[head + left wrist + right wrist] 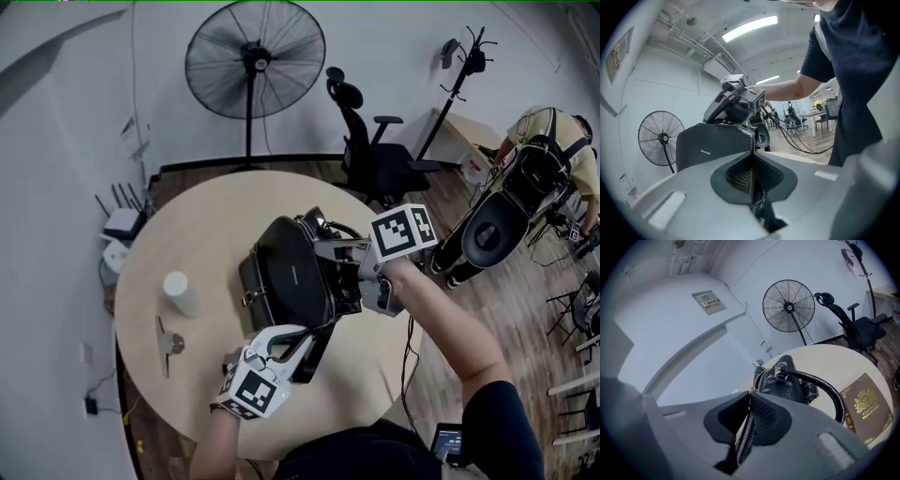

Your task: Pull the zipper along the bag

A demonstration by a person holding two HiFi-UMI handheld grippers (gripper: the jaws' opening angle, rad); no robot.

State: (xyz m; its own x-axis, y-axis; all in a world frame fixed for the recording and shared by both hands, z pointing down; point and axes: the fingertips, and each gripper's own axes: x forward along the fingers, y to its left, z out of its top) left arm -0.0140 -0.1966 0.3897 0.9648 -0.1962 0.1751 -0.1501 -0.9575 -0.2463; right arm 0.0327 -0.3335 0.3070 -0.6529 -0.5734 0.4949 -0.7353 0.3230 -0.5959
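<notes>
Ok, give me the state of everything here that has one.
Left claw, shut on a stitched edge of the bag.
Right claw, shut on the zipper.
Bag, on the table, held by both claws.
Zipper, how far closed can't be told.
White cylinder, upright.
Book, closed, lying flat.
Fan, upright; spinning or not, can't tell.

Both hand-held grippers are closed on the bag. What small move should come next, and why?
Probably draw the right hand-held gripper slowly along the bag: its jaws are shut on the zipper, while the left hand-held gripper pinches the bag's stitched edge, steadying it.
</notes>
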